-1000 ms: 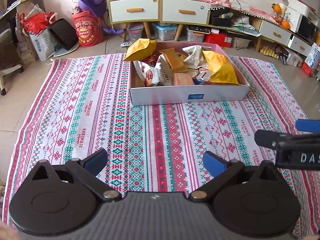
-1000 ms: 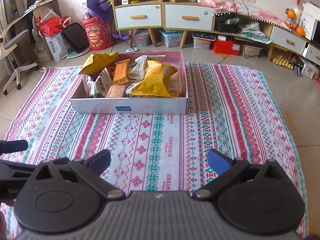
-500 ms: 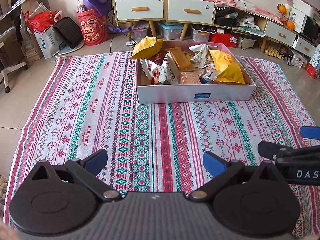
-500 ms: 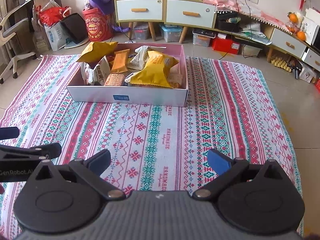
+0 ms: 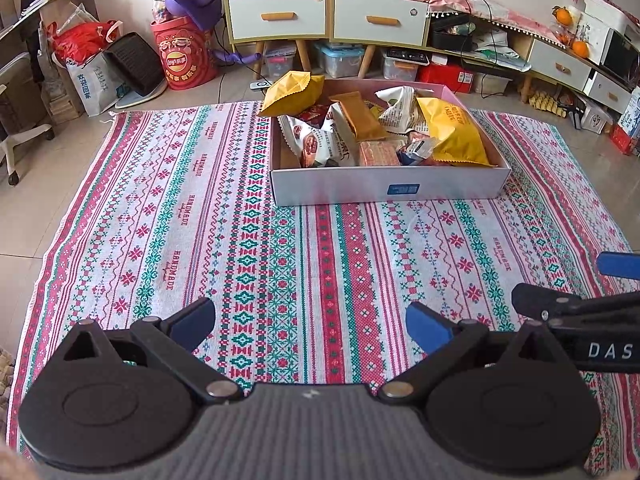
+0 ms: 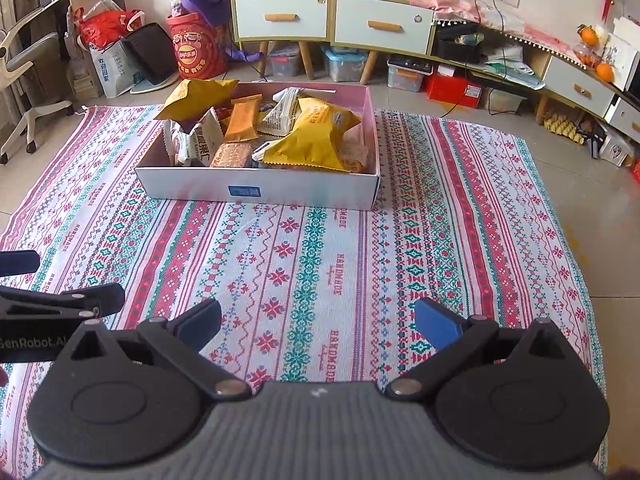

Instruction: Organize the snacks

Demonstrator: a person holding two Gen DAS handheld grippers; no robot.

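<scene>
A shallow white and pink box (image 5: 384, 190) (image 6: 256, 190) sits on a patterned cloth (image 5: 200, 216) (image 6: 440, 220) and holds several snack packets. Among them are a large yellow bag (image 5: 452, 132) (image 6: 316, 136), a second yellow bag (image 5: 292, 94) (image 6: 196, 98) leaning over the far left rim, an orange packet (image 5: 360, 116) (image 6: 242, 120) and white packets (image 5: 316, 142) (image 6: 200, 140). My left gripper (image 5: 310, 322) is open and empty, well short of the box. My right gripper (image 6: 318, 322) is also open and empty, beside the left one, whose side (image 6: 60, 308) shows at the left edge.
Behind the cloth stand a cabinet with two drawers (image 5: 328, 14), a red Lay's tub (image 5: 182, 56), bags (image 5: 96, 76), storage bins (image 5: 340, 60) and a low shelf (image 5: 560, 64). An office chair (image 6: 28, 92) stands at the left. The tiled floor (image 6: 600, 200) borders the cloth.
Both grippers have pulled back and up from the box, which now looks smaller and farther off. Both stay open and empty.
</scene>
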